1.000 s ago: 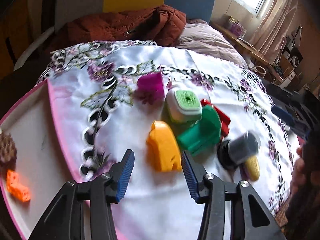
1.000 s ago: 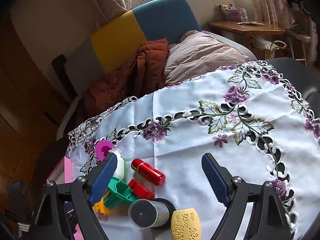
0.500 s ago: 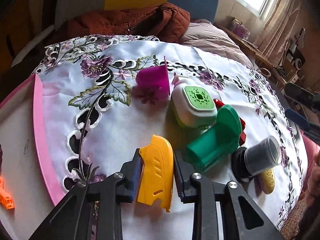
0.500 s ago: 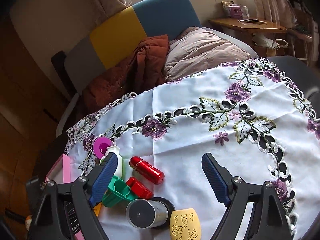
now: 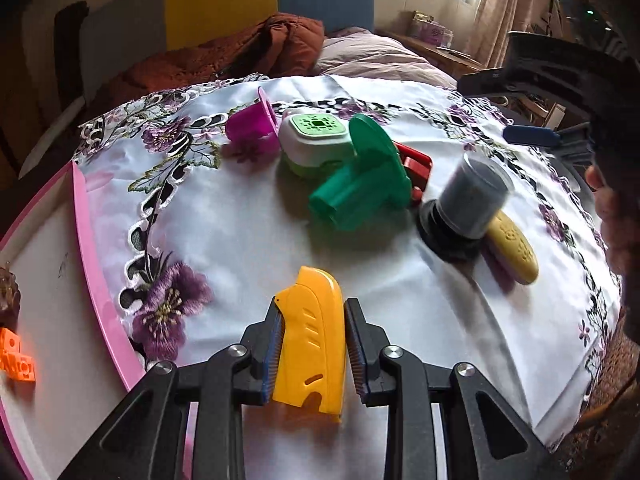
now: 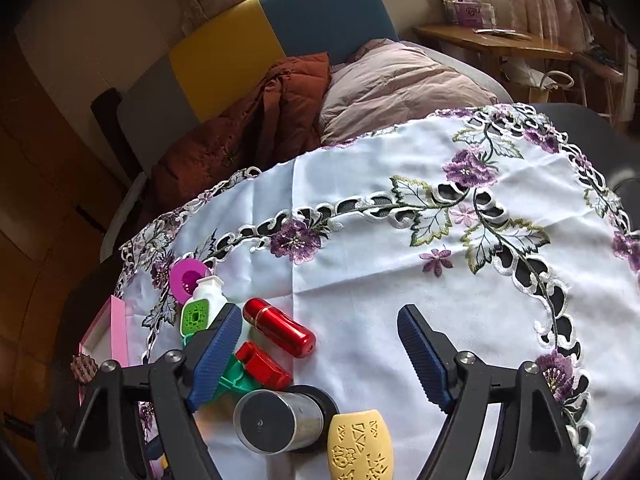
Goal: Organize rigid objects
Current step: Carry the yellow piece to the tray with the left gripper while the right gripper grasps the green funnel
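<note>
You had the left gripper (image 5: 310, 344) pinching the yellow plastic piece (image 5: 311, 336), its fingers (image 5: 273, 340) pressed on both flat sides, at the near edge of the counter just beside the pink tray (image 5: 94, 256). That tray, at the counter's left edge, already held an orange block (image 5: 16, 366) and a brown item only partly in view, so I judge the sorting was barely started.

Most things lay loose on the embroidered cloth (image 6: 400, 240): the magenta cup (image 5: 250, 126), the white and green box (image 5: 316, 136), the green funnel-like piece (image 5: 360, 180), the red block (image 6: 262, 368), the red cylinder (image 6: 280, 326), the grey canister (image 6: 276, 420) and the patterned yellow oval (image 6: 360, 444).

Your right gripper (image 6: 320, 356) hung over that cluster, its fingers wide apart and closing, gripping nothing.
</note>
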A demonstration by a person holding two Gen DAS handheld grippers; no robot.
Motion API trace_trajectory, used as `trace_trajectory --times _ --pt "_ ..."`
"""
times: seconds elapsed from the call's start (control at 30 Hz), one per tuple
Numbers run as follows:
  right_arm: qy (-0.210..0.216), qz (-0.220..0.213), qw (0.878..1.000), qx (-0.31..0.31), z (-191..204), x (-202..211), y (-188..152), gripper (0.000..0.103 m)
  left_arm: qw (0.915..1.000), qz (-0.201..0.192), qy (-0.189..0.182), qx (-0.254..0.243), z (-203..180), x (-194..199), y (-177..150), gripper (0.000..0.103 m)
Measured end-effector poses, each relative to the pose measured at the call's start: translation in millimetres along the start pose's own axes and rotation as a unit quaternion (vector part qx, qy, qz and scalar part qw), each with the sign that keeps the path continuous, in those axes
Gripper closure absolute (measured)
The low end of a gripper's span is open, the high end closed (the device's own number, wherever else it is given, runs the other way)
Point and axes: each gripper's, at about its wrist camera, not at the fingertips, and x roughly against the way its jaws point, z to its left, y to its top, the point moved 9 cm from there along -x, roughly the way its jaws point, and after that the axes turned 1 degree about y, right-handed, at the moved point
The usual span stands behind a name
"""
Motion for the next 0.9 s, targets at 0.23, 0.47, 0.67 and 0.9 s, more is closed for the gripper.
trace_trajectory --times 0.23,0.47,0.67,0.9 --pt "0.019 0.039 0.999 -0.009 2.1 -12.3 -11.0 0.040 0.9996 -0.017 -0.003 -0.020 -2.8 3.9 -8.7 0.074" --pt "0.018 0.075 0.997 0.024 15.5 -24.9 -26.6 0.046 0.9991 -0.033 -0.008 -0.025 -4.2 7.4 -13.4 0.074" --pt "0.035 0.104 0.992 0.065 36.5 -32.6 -38.4 0.058 0.9990 -0.035 -0.017 -0.021 -3.5 8.6 -14.0 0.074" --pt "0.090 0.093 0.987 0.095 80.1 -19.7 -24.7 0.044 0.9989 -0.037 -0.018 -0.021 -2.9 8.7 -13.9 0.074"
